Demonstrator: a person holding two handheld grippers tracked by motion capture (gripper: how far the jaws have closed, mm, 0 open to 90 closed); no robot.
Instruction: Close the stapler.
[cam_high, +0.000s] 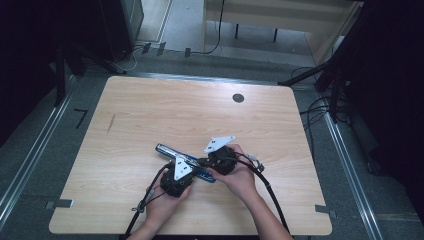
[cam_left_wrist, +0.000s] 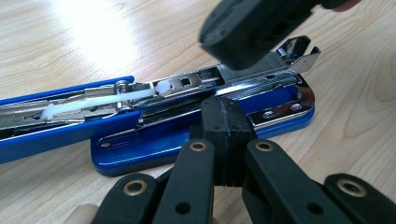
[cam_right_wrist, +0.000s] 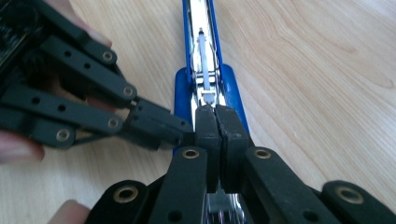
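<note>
High view: the blue stapler (cam_high: 186, 161) lies opened flat on the desk (cam_high: 150, 115), nearer the front edge than the back and roughly midway between the side edges. Your left gripper (cam_high: 176, 179) and right gripper (cam_high: 220, 159) meet over its right-hand end. Wide bare wood remains toward the back edge and both back corners; a dark round grommet (cam_high: 238, 98) sits near the back edge.

Left gripper view: your left gripper (cam_left_wrist: 227, 122) has its fingers closed together, pressed against the stapler's blue base (cam_left_wrist: 154, 144). The metal magazine (cam_left_wrist: 187, 86) lies exposed with its white pusher (cam_left_wrist: 100, 100) drawn along the channel. A strip of staples (cam_left_wrist: 261, 63) rests at the far end beneath your right gripper (cam_left_wrist: 252, 28).

Right gripper view: your right gripper (cam_right_wrist: 217, 128) has its fingers shut, apparently pinching the staples over the stapler (cam_right_wrist: 201, 60). Judged from this, opening is done; seating the strip and closing the stapler remain.
</note>
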